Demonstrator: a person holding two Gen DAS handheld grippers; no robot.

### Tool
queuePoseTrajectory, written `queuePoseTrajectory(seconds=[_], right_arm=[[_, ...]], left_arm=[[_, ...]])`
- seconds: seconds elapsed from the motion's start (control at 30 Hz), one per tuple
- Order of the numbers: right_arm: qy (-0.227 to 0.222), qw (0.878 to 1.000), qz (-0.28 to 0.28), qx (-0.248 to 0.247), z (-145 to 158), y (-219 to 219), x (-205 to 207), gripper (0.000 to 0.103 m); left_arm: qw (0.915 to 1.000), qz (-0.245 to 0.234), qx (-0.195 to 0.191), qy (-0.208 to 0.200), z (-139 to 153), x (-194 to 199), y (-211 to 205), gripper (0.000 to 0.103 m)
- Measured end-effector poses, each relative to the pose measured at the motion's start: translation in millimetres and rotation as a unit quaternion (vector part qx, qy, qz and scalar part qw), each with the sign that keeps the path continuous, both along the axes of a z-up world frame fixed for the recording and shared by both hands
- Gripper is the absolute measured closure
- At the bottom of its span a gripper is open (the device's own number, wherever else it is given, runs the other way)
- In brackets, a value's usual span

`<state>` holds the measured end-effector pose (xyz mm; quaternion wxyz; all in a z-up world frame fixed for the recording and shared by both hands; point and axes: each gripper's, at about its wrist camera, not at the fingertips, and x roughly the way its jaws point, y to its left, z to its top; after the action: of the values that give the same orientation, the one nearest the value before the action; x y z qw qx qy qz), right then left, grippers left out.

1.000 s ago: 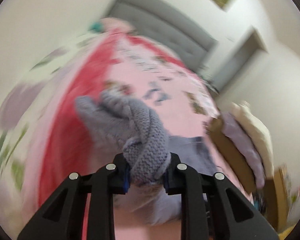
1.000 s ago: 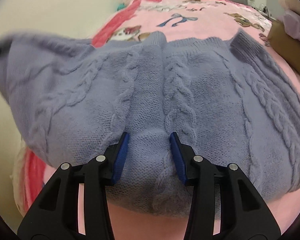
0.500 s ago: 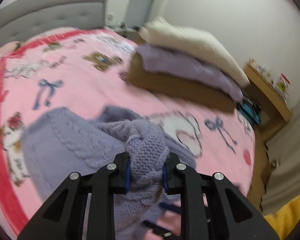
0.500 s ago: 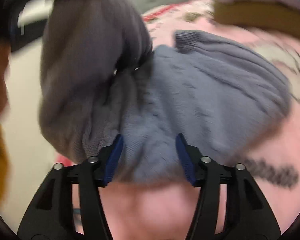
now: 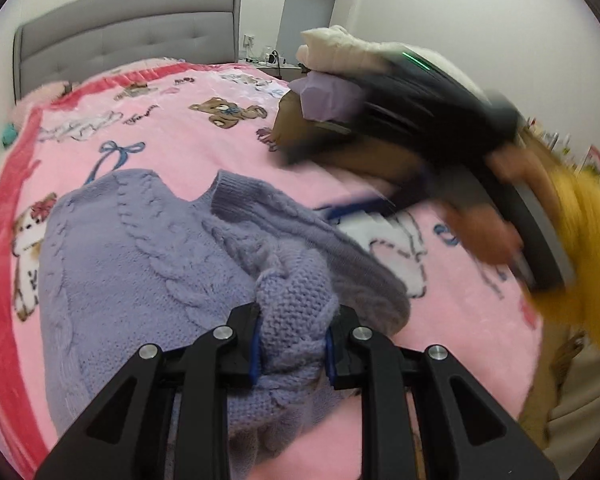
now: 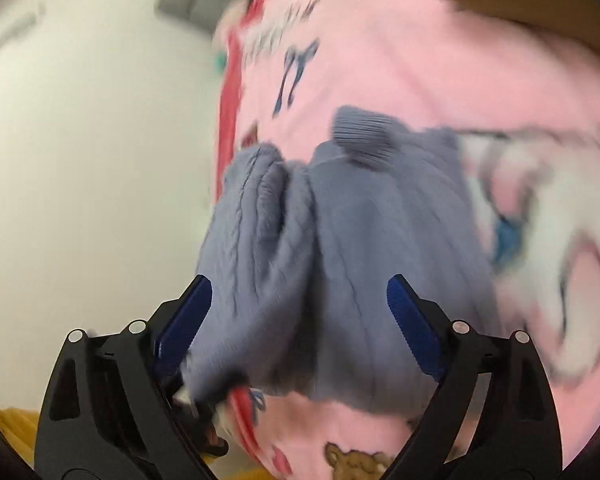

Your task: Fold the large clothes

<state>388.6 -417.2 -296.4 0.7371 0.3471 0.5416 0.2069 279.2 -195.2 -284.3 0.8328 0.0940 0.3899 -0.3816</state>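
A lilac cable-knit sweater (image 5: 140, 264) lay partly bunched on the pink blanket (image 5: 188, 148) of the bed. A thick fold was pinched in the left tongs (image 5: 292, 344). The right tongs (image 6: 300, 320) were spread wide, holding nothing, over the knit. The fold should likely be carried across flat, edges matched, before release.

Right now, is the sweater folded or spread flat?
Partly folded: the sweater lies doubled over and bunched on the blanket. Left gripper grips a wad; right gripper is open.
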Motion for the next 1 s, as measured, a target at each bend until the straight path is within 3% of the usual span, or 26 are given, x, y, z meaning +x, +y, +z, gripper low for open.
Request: queuePoseTrajectory(seconds=[0.1, 0.13, 0.27, 0.3, 0.4, 0.43, 0.57, 0.63, 0.7, 0.83, 0.93, 1.0], right_arm=[[0.024, 0.995, 0.090, -0.028, -11.1, 38.9, 41.7, 0.017], [0.029, 0.994, 0.098, -0.035, -16.0, 47.0, 46.7, 0.017], [0.046, 0.993, 0.102, 0.027, -32.8, 67.7, 67.2, 0.017], [0.046, 0.993, 0.101, 0.042, -34.8, 73.7, 71.0, 0.024], [0.025, 0.994, 0.110, -0.005, -30.1, 86.1, 76.2, 0.077], [0.020, 0.994, 0.109, -0.010, -28.4, 87.4, 77.7, 0.081], [-0.029, 0.993, 0.106, -0.048, -5.6, 86.5, 72.8, 0.087], [-0.030, 0.993, 0.098, -0.056, -1.1, 86.1, 72.6, 0.089], [-0.030, 0.993, 0.094, -0.060, 4.4, 85.0, 68.2, 0.090], [-0.046, 0.992, 0.091, -0.076, 12.1, 89.6, 71.7, 0.091], [-0.041, 0.993, 0.077, -0.075, 20.1, 78.1, 64.0, 0.091], [-0.033, 0.995, 0.066, -0.072, 18.3, 75.1, 67.4, 0.091]], left_arm=[[1.0000, -0.001, -0.003, -0.003, -3.8, -8.0, -5.1, 0.081], [1.0000, -0.002, -0.001, -0.007, -5.4, -10.7, -7.7, 0.081], [1.0000, 0.002, -0.003, -0.006, -10.5, -16.7, -7.9, 0.081], [1.0000, 0.005, -0.003, -0.006, -12.7, -17.6, -6.4, 0.081], [0.9996, 0.017, 0.012, -0.018, -19.2, -19.0, -4.5, 0.081], [0.9995, 0.021, 0.015, -0.018, -21.1, -18.4, -3.5, 0.081], [0.9968, 0.043, 0.046, -0.049, -13.9, -25.3, 4.4, 0.072], [0.9953, 0.050, 0.052, -0.064, -5.5, -37.6, 15.4, 0.058], [0.9940, 0.061, 0.060, -0.069, 0.3, -50.5, 35.5, 0.053], [0.9867, 0.075, 0.109, -0.094, -11.7, -70.1, 72.0, 0.052], [0.9855, 0.064, 0.141, -0.070, -34.7, -72.4, 82.1, 0.052], [0.9817, 0.075, 0.154, -0.084, -43.4, -74.8, 85.8, 0.052]])
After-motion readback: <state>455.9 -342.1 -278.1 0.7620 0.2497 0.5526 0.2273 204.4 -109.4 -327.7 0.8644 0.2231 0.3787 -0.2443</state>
